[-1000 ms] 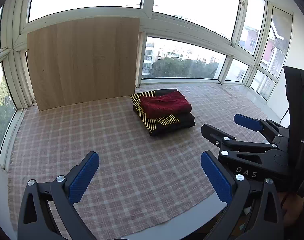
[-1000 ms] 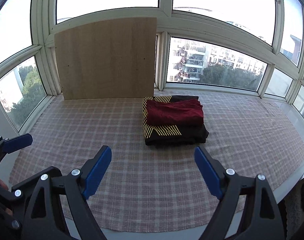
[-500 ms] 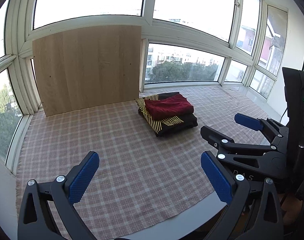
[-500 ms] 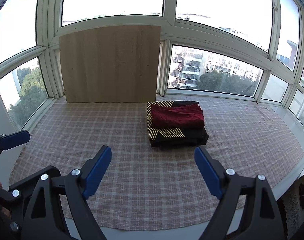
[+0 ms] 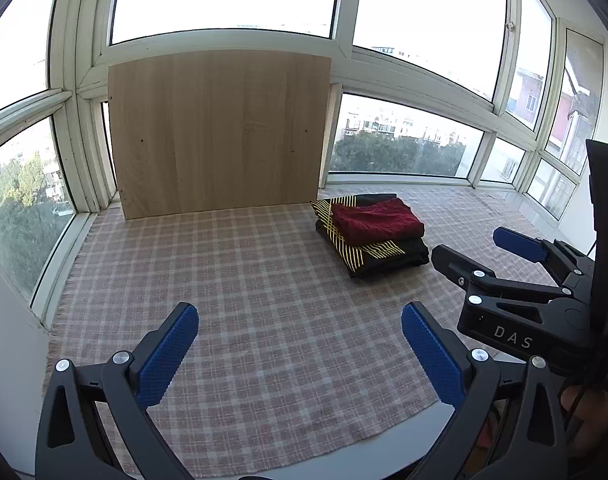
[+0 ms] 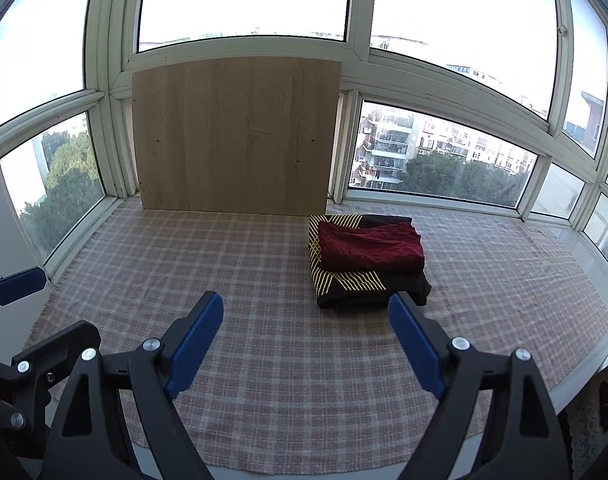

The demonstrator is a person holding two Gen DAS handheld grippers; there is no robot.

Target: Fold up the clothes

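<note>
A folded dark red garment (image 5: 378,222) (image 6: 370,247) lies on top of a folded black garment with yellow stripes (image 5: 368,254) (image 6: 350,284), stacked on the checked cloth (image 5: 263,300) (image 6: 287,340), right of centre. My left gripper (image 5: 299,336) is open and empty, held above the cloth's near part, well short of the stack. My right gripper (image 6: 306,324) is open and empty, also short of the stack; it shows in the left wrist view (image 5: 484,250) at the right.
A wooden board (image 5: 219,132) (image 6: 235,136) leans upright against the windows at the back. Window frames ring the platform. The cloth's near edge (image 5: 344,452) ends at a white ledge.
Both grippers have drawn back and turned left; the stack now sits farther off and more to the right in both views. Both stay open.
</note>
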